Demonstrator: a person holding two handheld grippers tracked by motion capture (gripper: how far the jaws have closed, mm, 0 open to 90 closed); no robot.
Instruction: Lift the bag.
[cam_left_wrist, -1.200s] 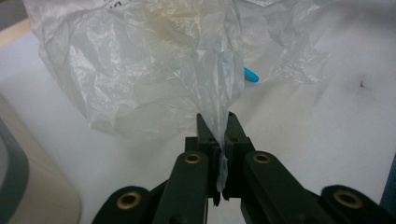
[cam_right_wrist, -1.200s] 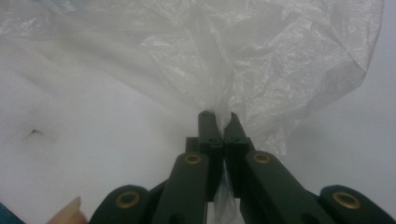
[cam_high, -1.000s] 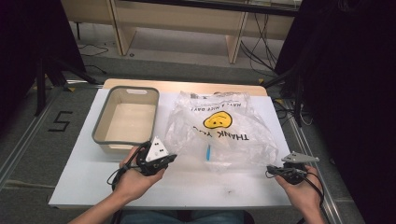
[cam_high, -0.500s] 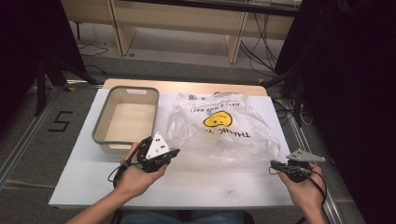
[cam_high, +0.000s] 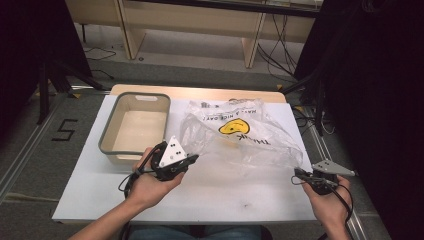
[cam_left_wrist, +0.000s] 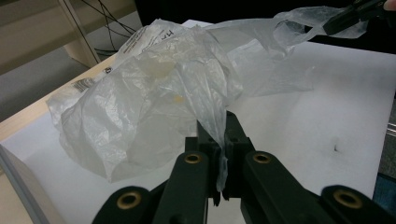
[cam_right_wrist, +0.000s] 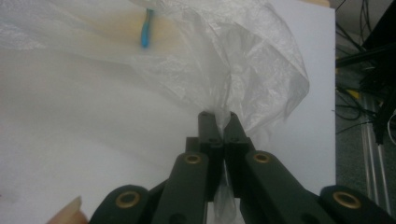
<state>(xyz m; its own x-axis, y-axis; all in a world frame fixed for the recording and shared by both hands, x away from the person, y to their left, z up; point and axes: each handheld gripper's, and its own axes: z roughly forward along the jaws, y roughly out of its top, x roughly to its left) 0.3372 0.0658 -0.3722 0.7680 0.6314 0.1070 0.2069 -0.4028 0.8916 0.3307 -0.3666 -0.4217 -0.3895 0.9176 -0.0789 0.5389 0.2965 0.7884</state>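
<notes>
A clear plastic bag (cam_high: 240, 135) printed with a yellow smiley face lies stretched across the white table (cam_high: 210, 195). My left gripper (cam_high: 192, 159) is shut on the bag's near left edge; the film (cam_left_wrist: 187, 88) runs up from between its jaws (cam_left_wrist: 219, 135). At the bag's right corner my right gripper (cam_high: 296, 173) is shut on a twisted bit of film (cam_right_wrist: 261, 70), pinched at the jaw tips (cam_right_wrist: 219, 122). A blue object (cam_right_wrist: 146, 29) shows through the bag. The right gripper's tip (cam_left_wrist: 345, 16) also appears at the top right of the left gripper view, holding the far corner.
A grey-rimmed beige bin (cam_high: 107, 137) stands empty on the table's left side, just behind my left hand. The table's right edge (cam_high: 307, 165) lies close to my right hand, with cables on the floor beyond. A wooden desk frame (cam_high: 200, 30) stands behind the table.
My left gripper has risen a little and shifted slightly, lifting the bag's left edge with it. The right gripper has stayed nearly where it was.
</notes>
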